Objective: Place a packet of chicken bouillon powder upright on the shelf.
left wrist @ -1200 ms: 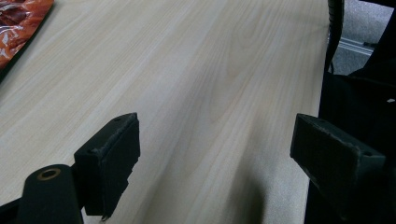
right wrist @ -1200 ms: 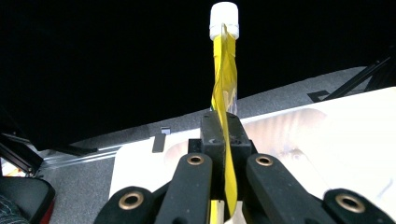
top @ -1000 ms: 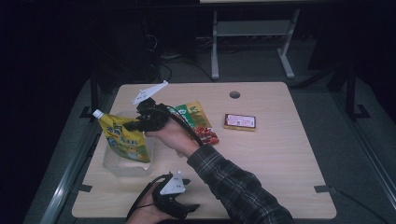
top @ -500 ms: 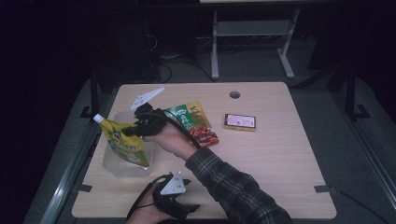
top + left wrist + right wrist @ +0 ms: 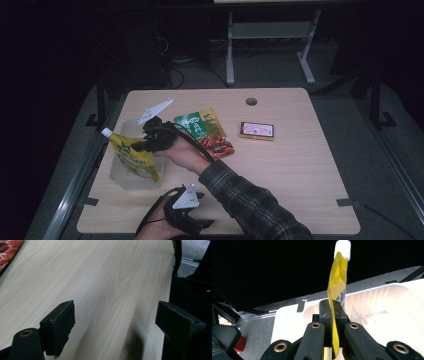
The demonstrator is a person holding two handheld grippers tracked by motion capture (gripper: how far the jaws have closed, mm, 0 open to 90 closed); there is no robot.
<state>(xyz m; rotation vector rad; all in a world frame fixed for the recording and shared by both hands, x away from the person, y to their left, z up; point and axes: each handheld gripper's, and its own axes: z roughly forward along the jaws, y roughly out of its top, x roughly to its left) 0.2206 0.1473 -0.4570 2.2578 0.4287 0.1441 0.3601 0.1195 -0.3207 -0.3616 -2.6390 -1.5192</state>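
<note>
So the yellow spouted pouch [image 5: 134, 156] with the white cap is at the left side of the high view, pinched flat between the jaws of the right gripper [image 5: 142, 145], and it's hanging over a clear plastic tub [image 5: 120, 175] near the table's left edge. Can't tell if the pouch bottom is touching the tub floor or just hovering inside it, and the tub looks otherwise bare from what I can see. In the right gripper view the pouch [image 5: 337, 287] runs edge-on straight up through the closed jaws, cap at the top, pale tub wall [image 5: 374, 305] behind it. The left gripper [image 5: 186, 220] sits low at the bottom centre of the high view, jaws spread wide with nothing in them, just bare wood between them in its own view. Mid-table there's a green and red snack bag [image 5: 205, 131] lying flat, and a small red packet [image 5: 257, 130] to its right, well apart. Light wood table [image 5: 300, 175], grey carpet around it, dark room with a metal frame stand [image 5: 270, 35] up top.
</note>
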